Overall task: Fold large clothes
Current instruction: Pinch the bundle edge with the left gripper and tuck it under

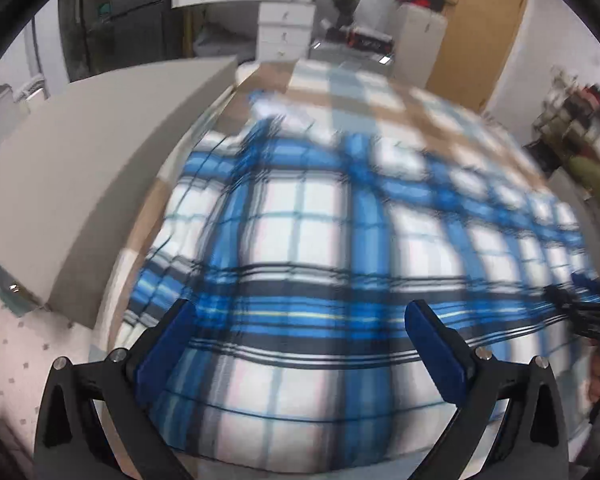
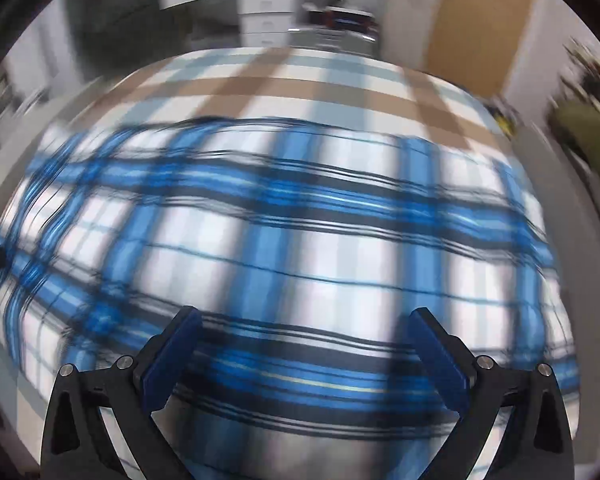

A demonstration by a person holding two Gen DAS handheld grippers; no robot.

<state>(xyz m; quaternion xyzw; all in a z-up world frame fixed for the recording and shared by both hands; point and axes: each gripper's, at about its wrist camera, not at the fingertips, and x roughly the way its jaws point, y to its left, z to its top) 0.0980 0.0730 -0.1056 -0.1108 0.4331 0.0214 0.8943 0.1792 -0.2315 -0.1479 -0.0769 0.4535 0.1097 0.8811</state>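
My left gripper point(image 1: 300, 308) was spread wide, holding nothing | my right gripper point(image 2: 306, 316) likewise spread and empty | blue plaid garment point(image 1: 324, 240) lay flat on the checked bedcover point(image 1: 364, 88) beneath both (both views blurred)

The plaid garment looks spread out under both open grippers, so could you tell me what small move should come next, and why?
Probably lower both to its near edge and pinch it: the left hand-held gripper and right hand-held gripper hang open above the blue plaid garment, holding nothing.
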